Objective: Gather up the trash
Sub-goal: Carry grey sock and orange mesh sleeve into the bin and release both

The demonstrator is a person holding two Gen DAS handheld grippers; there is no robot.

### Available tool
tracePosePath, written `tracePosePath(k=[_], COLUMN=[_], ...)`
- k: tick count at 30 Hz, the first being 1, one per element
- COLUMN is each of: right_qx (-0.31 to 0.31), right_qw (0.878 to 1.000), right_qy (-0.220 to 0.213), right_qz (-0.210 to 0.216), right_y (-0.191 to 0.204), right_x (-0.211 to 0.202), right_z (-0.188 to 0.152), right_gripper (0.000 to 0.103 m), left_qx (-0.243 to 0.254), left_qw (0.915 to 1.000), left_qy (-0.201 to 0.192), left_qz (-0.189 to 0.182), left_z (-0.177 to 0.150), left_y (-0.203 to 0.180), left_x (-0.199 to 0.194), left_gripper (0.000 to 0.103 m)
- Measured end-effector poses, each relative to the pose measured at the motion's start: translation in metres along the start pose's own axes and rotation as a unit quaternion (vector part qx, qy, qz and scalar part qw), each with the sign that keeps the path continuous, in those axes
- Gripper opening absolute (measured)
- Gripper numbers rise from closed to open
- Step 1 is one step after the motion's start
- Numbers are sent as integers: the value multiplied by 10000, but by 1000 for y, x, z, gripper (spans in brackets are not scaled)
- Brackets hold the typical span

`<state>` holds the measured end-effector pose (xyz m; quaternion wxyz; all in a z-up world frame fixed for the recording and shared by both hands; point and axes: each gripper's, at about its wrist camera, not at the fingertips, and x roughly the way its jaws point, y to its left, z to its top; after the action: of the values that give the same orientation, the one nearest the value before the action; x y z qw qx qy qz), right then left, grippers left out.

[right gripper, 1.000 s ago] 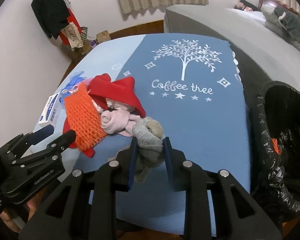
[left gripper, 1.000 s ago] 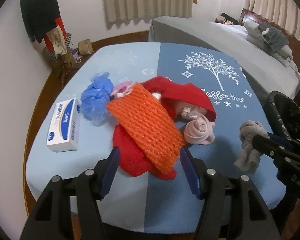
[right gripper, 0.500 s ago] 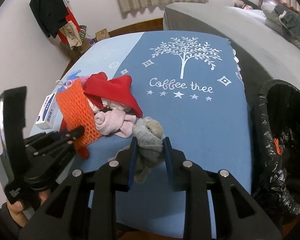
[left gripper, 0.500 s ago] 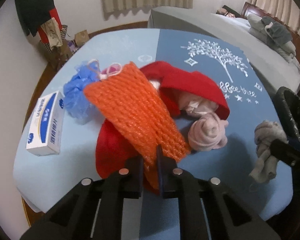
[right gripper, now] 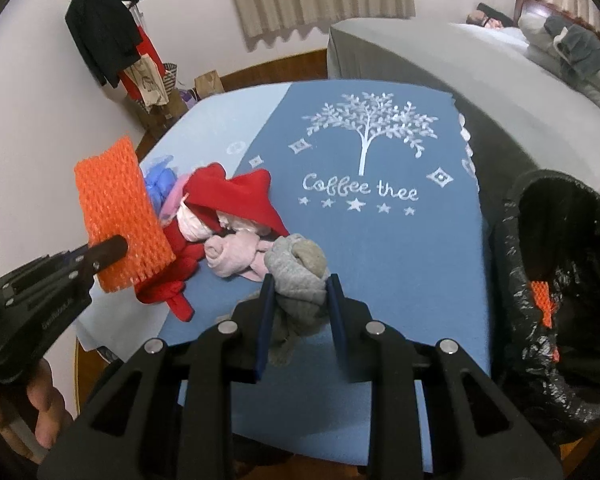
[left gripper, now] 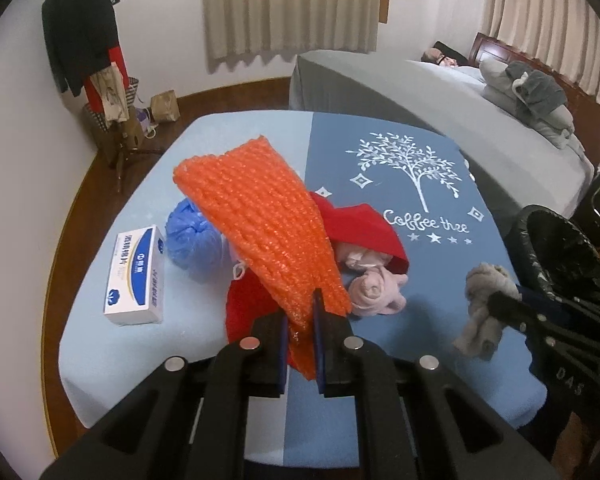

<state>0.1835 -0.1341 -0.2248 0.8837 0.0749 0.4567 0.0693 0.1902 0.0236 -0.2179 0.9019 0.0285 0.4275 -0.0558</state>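
Bedroom, blue "Coffee tree" tablecloth (left gripper: 380, 152). My left gripper (left gripper: 300, 344) is clamped on the orange foam net (left gripper: 260, 216), lifted over the clothes pile near the left edge; right gripper (right gripper: 298, 312) pinches a grey sock bundle (right gripper: 298, 268). Transfer step: next, carry both to the black-lined bin (right gripper: 560, 264) off the right edge.

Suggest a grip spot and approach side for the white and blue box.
Pinch the white and blue box across its two long sides, coming straight down from above. It lies flat on the tablecloth, long edges exposed; only the blue bag crowds its far right corner.
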Motion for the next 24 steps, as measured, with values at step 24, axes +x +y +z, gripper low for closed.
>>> tracePosePath(k=[24], right_qx=[418], right_qw=[9963], right_qy=[-437], right_qz=[-610], right_y=[-69], right_x=[-72], right_z=[-9], right_gripper=[25], left_qx=[552], left_qw=[9982], left_qy=[-63], left_qz=[-239], left_z=[-3], left_y=[-97], left_x=[-31], left_gripper=[10])
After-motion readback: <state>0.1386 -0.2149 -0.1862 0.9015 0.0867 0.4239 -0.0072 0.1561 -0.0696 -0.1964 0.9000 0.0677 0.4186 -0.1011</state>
